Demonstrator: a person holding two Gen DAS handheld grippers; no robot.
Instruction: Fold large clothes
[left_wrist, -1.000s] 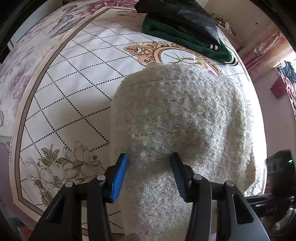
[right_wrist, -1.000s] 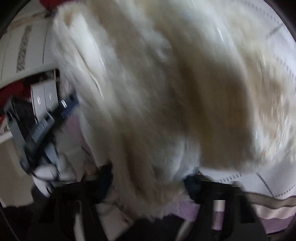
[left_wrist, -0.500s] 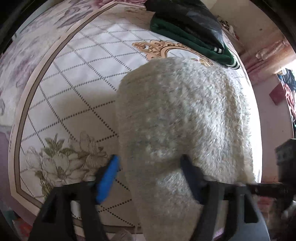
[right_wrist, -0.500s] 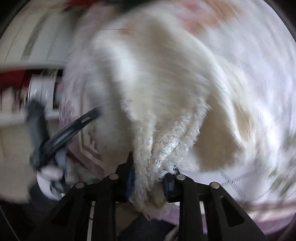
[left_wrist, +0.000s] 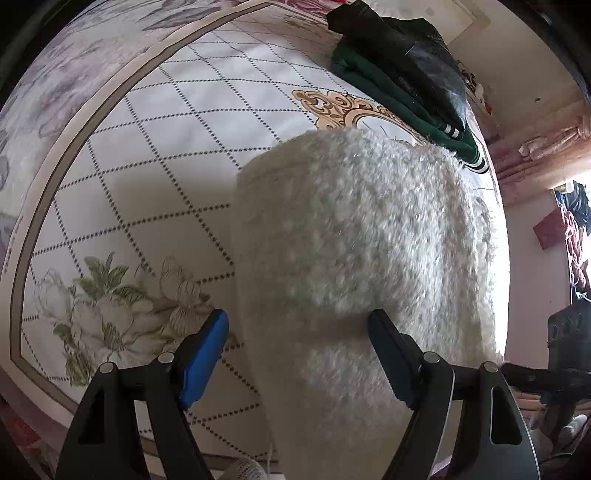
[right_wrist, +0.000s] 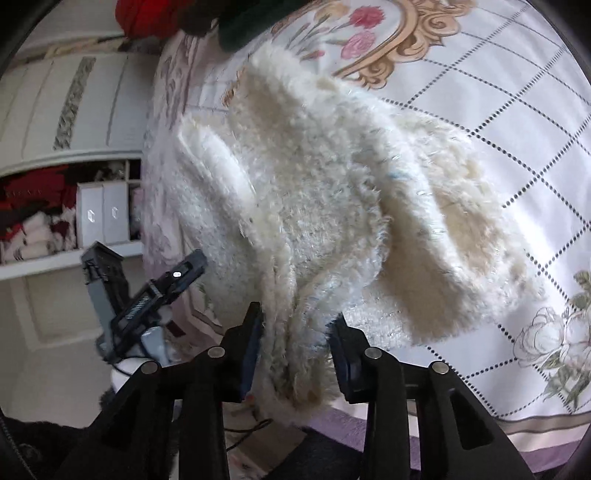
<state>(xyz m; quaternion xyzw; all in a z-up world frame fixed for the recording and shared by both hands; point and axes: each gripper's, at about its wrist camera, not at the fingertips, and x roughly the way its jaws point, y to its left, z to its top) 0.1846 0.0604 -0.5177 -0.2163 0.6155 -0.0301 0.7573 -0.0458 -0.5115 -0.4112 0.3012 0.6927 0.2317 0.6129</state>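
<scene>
My left gripper points forward with its jaws spread wide; the blue pad on one finger stands clear, and the other finger's pad sits against fuzzy fabric without any pinch across the gap. My right gripper points forward and slightly up, its jaws drawn in close and clamped on a gathered bunch of the same sweater. From the right wrist view, the left gripper's body shows low at the left side.
</scene>
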